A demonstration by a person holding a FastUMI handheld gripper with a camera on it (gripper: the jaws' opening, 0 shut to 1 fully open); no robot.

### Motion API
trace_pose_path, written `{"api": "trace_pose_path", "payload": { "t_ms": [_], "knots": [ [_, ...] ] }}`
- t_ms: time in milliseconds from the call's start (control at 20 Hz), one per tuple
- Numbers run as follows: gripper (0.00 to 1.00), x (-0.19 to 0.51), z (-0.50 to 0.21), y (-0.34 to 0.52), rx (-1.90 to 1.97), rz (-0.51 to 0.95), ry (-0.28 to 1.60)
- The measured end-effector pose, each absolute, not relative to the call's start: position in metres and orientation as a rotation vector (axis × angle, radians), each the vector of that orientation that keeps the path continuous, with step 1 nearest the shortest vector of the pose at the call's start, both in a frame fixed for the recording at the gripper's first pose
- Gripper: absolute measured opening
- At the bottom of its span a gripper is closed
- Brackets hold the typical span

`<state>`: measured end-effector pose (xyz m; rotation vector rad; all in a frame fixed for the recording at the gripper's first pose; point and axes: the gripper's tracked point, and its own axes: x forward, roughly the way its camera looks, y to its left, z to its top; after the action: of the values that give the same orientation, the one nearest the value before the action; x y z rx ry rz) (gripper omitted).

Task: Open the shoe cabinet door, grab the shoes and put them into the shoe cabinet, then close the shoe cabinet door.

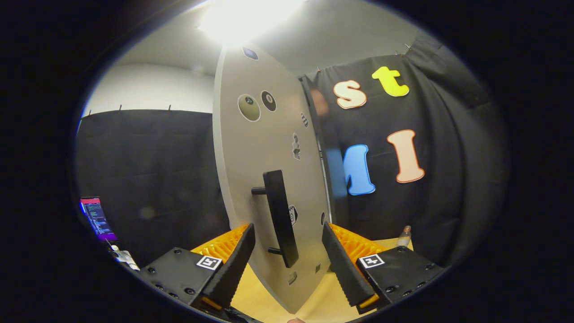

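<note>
The shoe cabinet door [264, 148] is a pale grey panel with several stickers, standing swung out and edge-on just ahead of me. Its black bar handle [281, 218] stands upright on two short posts. My gripper [288, 244] is open, and the lower part of the handle lies between the two fingers without either finger pressing on it. The left finger [236, 264] is beside the door face and the right finger [343, 267] is past the door's edge. The inside of the cabinet is hidden behind the door.
A light wooden surface [264, 296] runs under the door. A small clear bottle [404, 236] stands on it at the right, by the black cloth wall. A lit screen [96, 218] glows at the far left. A bright ceiling lamp [242, 18] shines overhead.
</note>
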<state>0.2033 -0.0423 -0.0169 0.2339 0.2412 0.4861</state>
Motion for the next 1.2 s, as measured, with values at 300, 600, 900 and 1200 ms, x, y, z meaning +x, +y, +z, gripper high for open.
{"api": "trace_pose_path", "payload": {
  "t_ms": [300, 600, 900, 1200],
  "knots": [
    [0.96, 0.217, -0.021, 0.003, 0.258, 0.624, 0.256],
    [0.96, 0.234, -0.024, 0.064, 0.281, 0.664, 0.268],
    [0.96, 0.268, -0.025, 0.121, 0.264, 0.639, 0.250],
    [0.99, 0.316, -0.035, 0.181, 0.193, 0.562, 0.210]
  ]
}}
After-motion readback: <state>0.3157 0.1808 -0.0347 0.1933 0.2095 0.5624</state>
